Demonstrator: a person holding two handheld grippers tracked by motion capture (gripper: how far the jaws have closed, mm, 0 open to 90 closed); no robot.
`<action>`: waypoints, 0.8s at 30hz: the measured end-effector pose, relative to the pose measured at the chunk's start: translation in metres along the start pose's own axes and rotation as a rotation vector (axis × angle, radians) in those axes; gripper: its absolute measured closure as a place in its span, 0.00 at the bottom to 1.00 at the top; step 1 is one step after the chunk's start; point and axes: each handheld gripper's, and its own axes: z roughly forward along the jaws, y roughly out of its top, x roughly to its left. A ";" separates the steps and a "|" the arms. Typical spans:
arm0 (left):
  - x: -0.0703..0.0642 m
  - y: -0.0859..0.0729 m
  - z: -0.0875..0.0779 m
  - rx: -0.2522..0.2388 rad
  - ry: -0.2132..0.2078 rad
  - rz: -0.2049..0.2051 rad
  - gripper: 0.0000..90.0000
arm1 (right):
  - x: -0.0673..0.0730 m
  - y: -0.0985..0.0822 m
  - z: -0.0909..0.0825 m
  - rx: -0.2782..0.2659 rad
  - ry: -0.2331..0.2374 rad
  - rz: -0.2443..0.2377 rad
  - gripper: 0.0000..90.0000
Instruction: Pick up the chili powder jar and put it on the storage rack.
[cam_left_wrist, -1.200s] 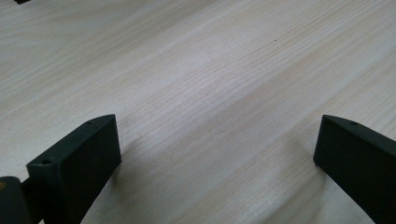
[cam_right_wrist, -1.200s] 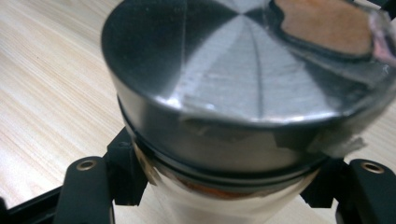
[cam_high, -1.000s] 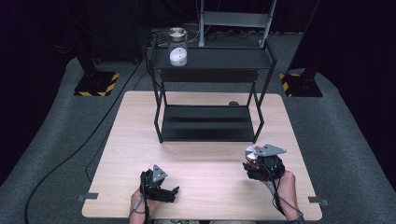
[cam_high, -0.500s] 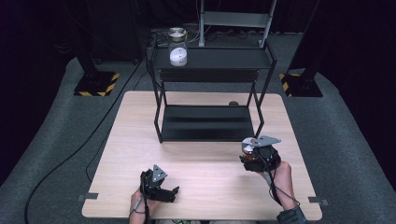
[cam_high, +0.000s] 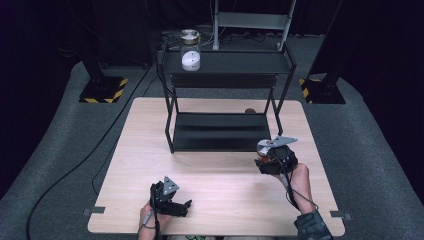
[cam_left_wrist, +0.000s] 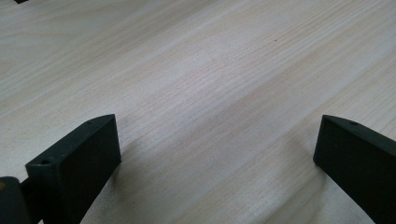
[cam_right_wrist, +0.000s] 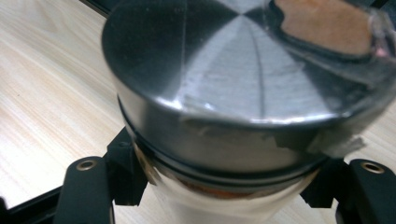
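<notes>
My right gripper (cam_high: 263, 157) is shut on a jar with a brushed metal lid (cam_high: 265, 146), holding it just above the table near the front right corner of the black rack (cam_high: 220, 142). In the right gripper view the jar lid (cam_right_wrist: 233, 70) looms large, with a brownish patch under clear tape on top and a white label below, and both black jaws press its sides. At the table's near edge my left gripper (cam_high: 187, 205) rests low. The left gripper view shows its jaws wide apart over bare wood (cam_left_wrist: 210, 93). Another glass jar (cam_high: 190, 50) stands on the rack's top shelf.
The two-tier black rack occupies the far middle of the wooden table (cam_high: 125, 165). A small brown object (cam_high: 250, 111) lies on the table behind the rack's lower shelf. Stands with yellow-black striped bases (cam_high: 102, 90) sit on the floor beyond, and a cable (cam_high: 75, 170) runs along the left.
The right gripper has carried the jar forward and a little left, toward the rack, and slightly higher. The left gripper has stayed where it was.
</notes>
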 end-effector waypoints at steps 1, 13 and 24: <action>0.000 0.000 0.000 0.000 0.000 0.000 0.00 | -0.001 0.002 0.001 0.004 0.001 0.003 0.35; 0.000 0.000 0.000 0.000 0.000 0.000 0.00 | -0.010 0.023 0.009 0.025 0.006 -0.004 0.35; 0.000 0.000 0.000 0.000 0.000 0.000 0.00 | -0.016 0.041 0.020 0.048 0.016 -0.006 0.35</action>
